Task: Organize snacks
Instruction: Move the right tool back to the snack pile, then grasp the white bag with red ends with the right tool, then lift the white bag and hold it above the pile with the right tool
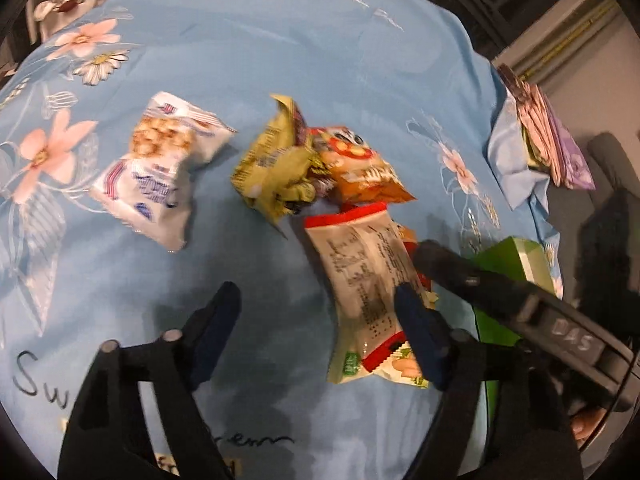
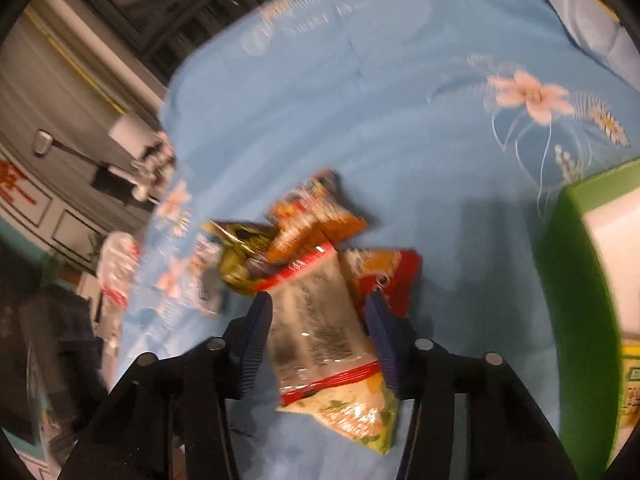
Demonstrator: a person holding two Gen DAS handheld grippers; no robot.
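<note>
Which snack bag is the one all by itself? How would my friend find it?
Start from the blue flowered bedsheet and find the pile of snack bags in its middle. Look left of the pile: one white bag lies alone beside a big pink flower. It alone is white with blue and red stripes and a picture of golden puffed balls; the piled bags are green, orange and red.

packets on cloth — box right

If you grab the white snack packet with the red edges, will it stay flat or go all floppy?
Probably floppy: the white snack packet is thin, creased film that already bends between the right hand-held gripper fingers. Likely light too, being puffy. Its glossy surface might slip.
</note>
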